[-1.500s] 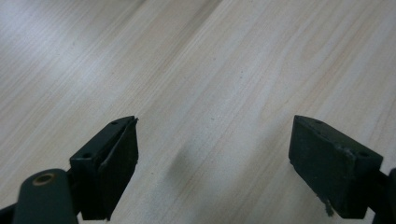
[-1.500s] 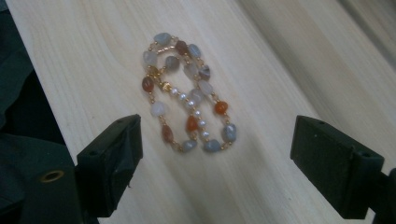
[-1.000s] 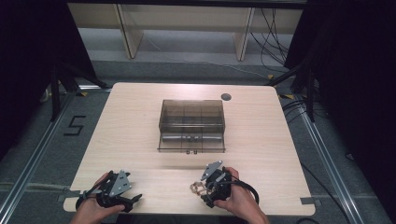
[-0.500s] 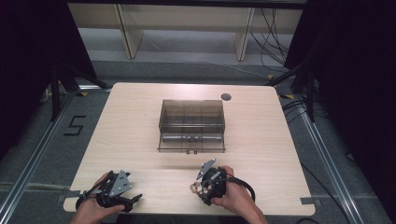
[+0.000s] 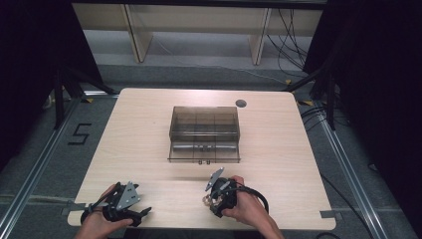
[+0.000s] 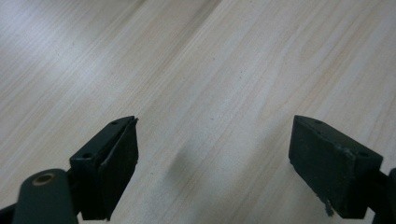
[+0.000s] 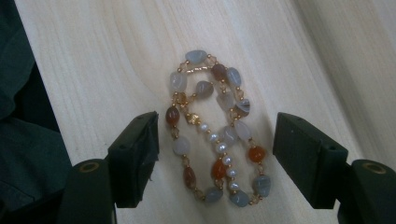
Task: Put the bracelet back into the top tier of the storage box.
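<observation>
Beads: your bracelet of white, grey and orange stone beads point(image 7: 215, 128) lies on the pale wooden desk point(image 5: 149, 144), between the jaws of your right gripper point(image 7: 215, 154).
Right gripper: jaws have just been closing, not touching yet.
Left gripper point(image 6: 215, 158): wide apart, holding nothing.
Left to do: grab it, maybe carry it to the smoky see-through plastic box point(image 5: 204, 133).

Pale wood-grain table top with rounded corners point(image 5: 149, 129), small round dark grommet point(image 5: 241, 103) set near far edge. Grey carpeted floor point(image 5: 45, 164) crossed by metal rails point(image 5: 30, 189); "5" marked in black tape point(image 5: 79, 134) at left. Light wooden shelf frame point(image 5: 199, 20) placed behind. Black curtains point(image 5: 30, 50) hung both sides. Black cables point(image 5: 288, 30) trailed at right.
</observation>
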`<move>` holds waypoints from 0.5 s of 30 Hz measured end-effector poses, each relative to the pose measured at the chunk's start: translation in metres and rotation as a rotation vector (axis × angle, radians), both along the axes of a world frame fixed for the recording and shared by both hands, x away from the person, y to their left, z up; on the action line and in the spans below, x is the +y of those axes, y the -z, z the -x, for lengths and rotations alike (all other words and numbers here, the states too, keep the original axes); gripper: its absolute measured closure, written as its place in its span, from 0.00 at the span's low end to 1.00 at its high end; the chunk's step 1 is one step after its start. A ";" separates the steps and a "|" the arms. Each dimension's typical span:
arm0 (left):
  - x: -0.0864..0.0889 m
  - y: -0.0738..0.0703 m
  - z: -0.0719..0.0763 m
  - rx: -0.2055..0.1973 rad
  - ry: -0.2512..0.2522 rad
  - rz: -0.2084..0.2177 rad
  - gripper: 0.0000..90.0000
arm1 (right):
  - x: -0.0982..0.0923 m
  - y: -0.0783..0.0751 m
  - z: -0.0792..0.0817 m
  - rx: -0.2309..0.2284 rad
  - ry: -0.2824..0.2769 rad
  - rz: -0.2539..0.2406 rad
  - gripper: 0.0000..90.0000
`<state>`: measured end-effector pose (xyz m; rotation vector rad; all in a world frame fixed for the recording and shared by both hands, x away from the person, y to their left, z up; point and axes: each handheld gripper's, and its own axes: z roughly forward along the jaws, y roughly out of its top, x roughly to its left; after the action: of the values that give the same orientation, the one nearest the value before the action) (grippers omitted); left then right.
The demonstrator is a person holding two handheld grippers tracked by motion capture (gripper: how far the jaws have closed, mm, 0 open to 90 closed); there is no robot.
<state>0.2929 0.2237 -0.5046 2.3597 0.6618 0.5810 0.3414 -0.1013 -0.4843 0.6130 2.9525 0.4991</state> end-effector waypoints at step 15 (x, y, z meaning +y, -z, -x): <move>0.000 0.000 -0.001 0.018 0.009 0.000 0.18 | 0.000 -0.002 -0.004 0.039 -0.021 0.028 0.60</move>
<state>0.2934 0.2235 -0.5049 2.3690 0.6593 0.5560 0.3450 -0.1011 -0.4822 0.5965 3.0000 0.4518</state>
